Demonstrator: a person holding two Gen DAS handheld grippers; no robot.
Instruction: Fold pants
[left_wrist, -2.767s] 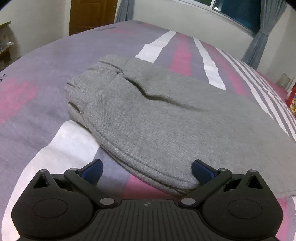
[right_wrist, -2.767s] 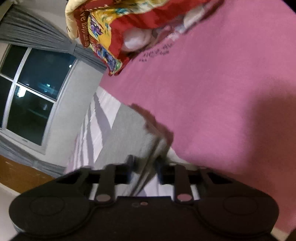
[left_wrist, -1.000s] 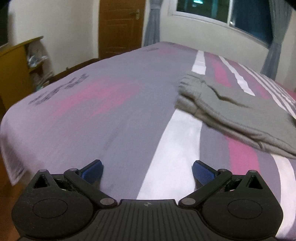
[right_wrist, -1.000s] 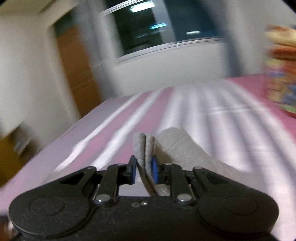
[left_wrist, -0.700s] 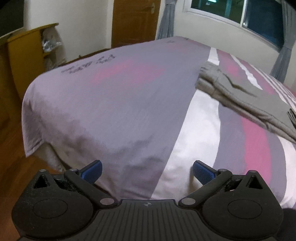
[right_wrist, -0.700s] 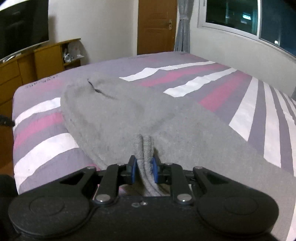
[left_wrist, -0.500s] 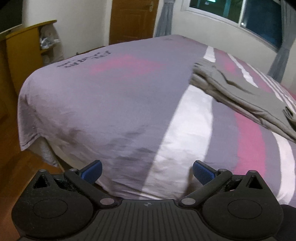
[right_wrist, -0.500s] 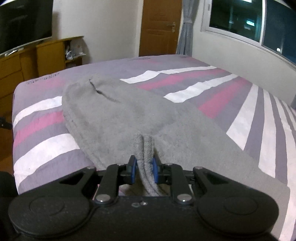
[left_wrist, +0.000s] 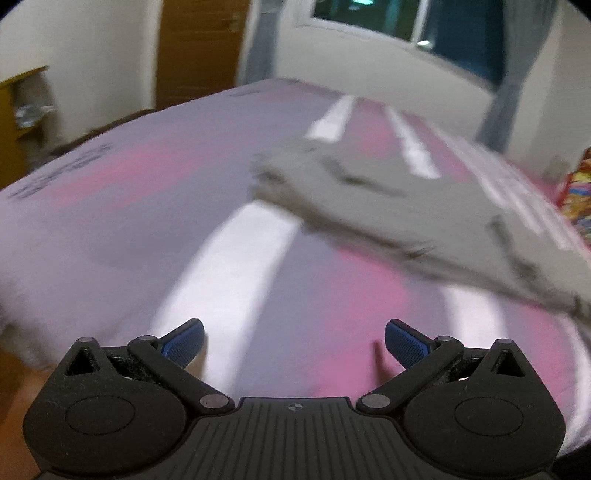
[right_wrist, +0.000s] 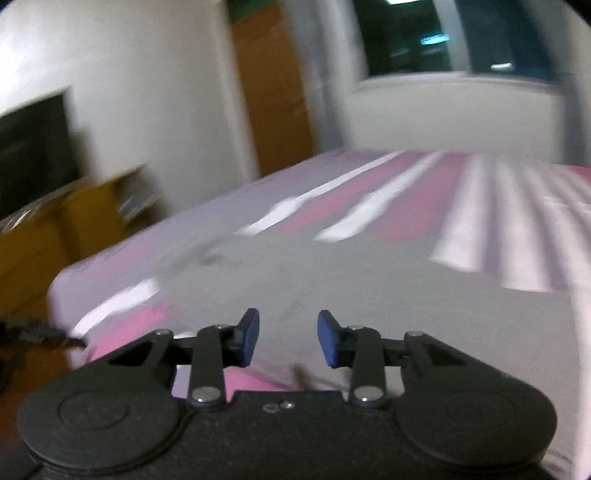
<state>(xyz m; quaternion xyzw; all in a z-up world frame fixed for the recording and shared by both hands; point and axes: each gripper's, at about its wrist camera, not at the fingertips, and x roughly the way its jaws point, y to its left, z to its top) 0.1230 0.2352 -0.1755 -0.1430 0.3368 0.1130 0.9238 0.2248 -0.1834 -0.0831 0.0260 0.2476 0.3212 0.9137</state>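
Grey sweatpants (left_wrist: 424, 206) lie folded on the striped bedsheet (left_wrist: 155, 206), toward the bed's right half; the left gripper (left_wrist: 293, 338) hangs wide open over the sheet, well short of them, and the right gripper (right_wrist: 288, 338), fingers apart and empty, sits just above the grey fabric

Bare bedsheet (left_wrist: 110, 236) left of pants (left_wrist: 406, 206); colourful bundle (left_wrist: 576, 195) blocks far right.

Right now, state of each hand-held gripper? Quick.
Left hand-held gripper: open, empty, above the bed.
Right hand-held gripper: open, holding nothing, over the pants.
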